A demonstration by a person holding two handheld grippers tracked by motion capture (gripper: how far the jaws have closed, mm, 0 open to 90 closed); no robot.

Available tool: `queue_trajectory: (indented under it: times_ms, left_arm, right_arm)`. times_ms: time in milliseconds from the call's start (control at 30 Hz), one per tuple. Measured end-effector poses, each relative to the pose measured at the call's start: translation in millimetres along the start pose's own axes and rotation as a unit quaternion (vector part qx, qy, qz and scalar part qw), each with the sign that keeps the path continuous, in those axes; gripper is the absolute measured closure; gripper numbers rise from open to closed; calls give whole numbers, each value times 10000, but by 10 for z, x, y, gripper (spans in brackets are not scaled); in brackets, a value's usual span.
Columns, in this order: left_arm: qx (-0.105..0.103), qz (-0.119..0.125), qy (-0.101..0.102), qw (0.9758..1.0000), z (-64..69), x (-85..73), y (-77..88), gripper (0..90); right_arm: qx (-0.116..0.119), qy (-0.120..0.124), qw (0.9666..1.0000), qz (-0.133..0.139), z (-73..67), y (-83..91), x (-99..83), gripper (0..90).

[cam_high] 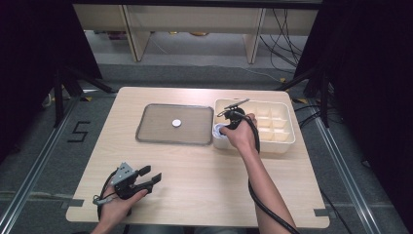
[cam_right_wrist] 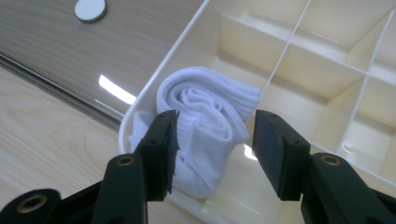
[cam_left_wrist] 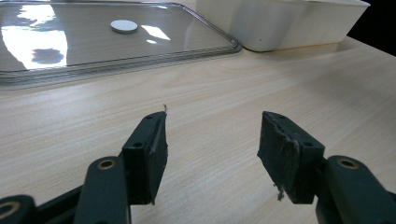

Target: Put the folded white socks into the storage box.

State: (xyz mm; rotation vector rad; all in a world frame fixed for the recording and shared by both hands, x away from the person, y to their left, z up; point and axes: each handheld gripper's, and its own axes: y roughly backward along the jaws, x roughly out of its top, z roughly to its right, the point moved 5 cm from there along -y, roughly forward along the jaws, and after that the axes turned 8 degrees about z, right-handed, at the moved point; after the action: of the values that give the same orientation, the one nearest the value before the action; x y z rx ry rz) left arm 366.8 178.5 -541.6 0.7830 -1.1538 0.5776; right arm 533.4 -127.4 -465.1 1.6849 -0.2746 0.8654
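Right gripper (cam_right_wrist: pixel 212 154), jaws spread and clear of the rolled sock (cam_right_wrist: pixel 205 126) in the organizer's (cam_high: pixel 287 139) near-left compartment, should lift straight up so neither pad snags the fabric.

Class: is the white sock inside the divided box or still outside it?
Inside: the rolled white sock lies in a compartment of the divided box, at its wall.
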Motion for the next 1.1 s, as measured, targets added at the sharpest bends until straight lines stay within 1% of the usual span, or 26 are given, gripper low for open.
queue_trajectory:
  times_ms: [33, 67, 100, 133, 167, 233, 267, 300, 400, 500, 533, 600, 700, 733, 767, 833, 900, 933, 967, 1000, 1033, 1067, 1100]
  left_arm:
    - [10, 4, -13, 10000, -1, 0, -1, 413]
    - [0, 18, -1, 10000, 0, 0, -3, 413]
    - [10, 2, 8, 10000, 0, 0, -2, 413]
    - [15, -8, 12, 10000, -2, -1, -1, 413]
    - [7, 3, 21, 10000, -2, 0, -4, 414]
    - [13, -2, 23, 10000, -4, 0, -3, 414]
    - [10, 4, 31, 10000, -3, 0, -3, 415]
    - [11, 10, 31, 10000, -3, 0, -3, 414]
    - [16, 7, 18, 10000, -2, 0, 0, 415]
    - [21, 2, 15, 10000, -2, 0, -1, 416]
    - [23, 2, 12, 10000, -2, 0, 0, 416]
    - [19, 12, 28, 10000, -2, 0, -3, 416]
    - [34, 12, 43, 10000, -7, 0, -1, 416]
    - [36, 14, 40, 10000, -7, 0, 0, 416]
    - [39, 14, 41, 10000, -7, 0, -1, 416]
    - [48, 7, 35, 10000, -6, 0, -3, 417]
    - [62, 5, 26, 10000, -5, 0, 1, 417]
    - [60, 16, 35, 10000, -6, 0, 0, 417]
    - [62, 18, 42, 10000, -8, 1, 0, 417]
    - [67, 16, 63, 10000, -9, 0, -1, 417]
    - [68, 19, 67, 10000, -11, 0, -2, 417]
    - [70, 22, 72, 9999, -11, 0, -1, 417]
    - [67, 27, 68, 10000, -11, 1, 0, 416]
  right_arm:
    - [-11, -39, 10000, 76, 7, 22, 16, 505]
    - [-8, 20, 9999, 149, 31, 49, 31, 505]
    - [25, 15, 9998, 218, 37, 77, 45, 507]
    - [35, -35, 9997, 236, 36, 108, 51, 519]
    - [-3, 56, 9997, 252, 56, 126, 56, 528]
    - [25, 30, 9996, 283, 60, 174, 55, 540]
    - [6, 98, 9995, 297, 72, 192, 47, 554]
    - [21, 60, 9996, 292, 66, 211, 36, 562]
    - [25, 26, 9996, 271, 79, 245, -13, 562]
    - [49, 73, 9995, 303, 107, 279, -64, 554]
    - [77, 19, 9995, 313, 102, 297, -82, 550]
    - [102, 11, 9994, 324, 108, 338, -113, 545]
    - [66, 43, 9992, 395, 122, 380, -165, 537]
    - [98, 2, 9991, 418, 111, 386, -191, 534]
    - [180, 36, 9989, 420, 108, 404, -211, 531]
    - [154, 20, 9989, 432, 99, 425, -255, 522]
    - [223, 20, 9986, 489, 86, 447, -298, 512]
    - [165, 54, 9987, 478, 88, 462, -322, 513]
    - [249, 128, 9984, 494, 83, 476, -344, 516]
    - [203, 139, 9984, 500, 79, 488, -367, 516]
    - [261, 118, 9983, 500, 66, 504, -387, 514]
    - [269, 97, 9981, 539, 57, 514, -403, 511]
    - [271, 126, 9980, 563, 61, 521, -418, 510]
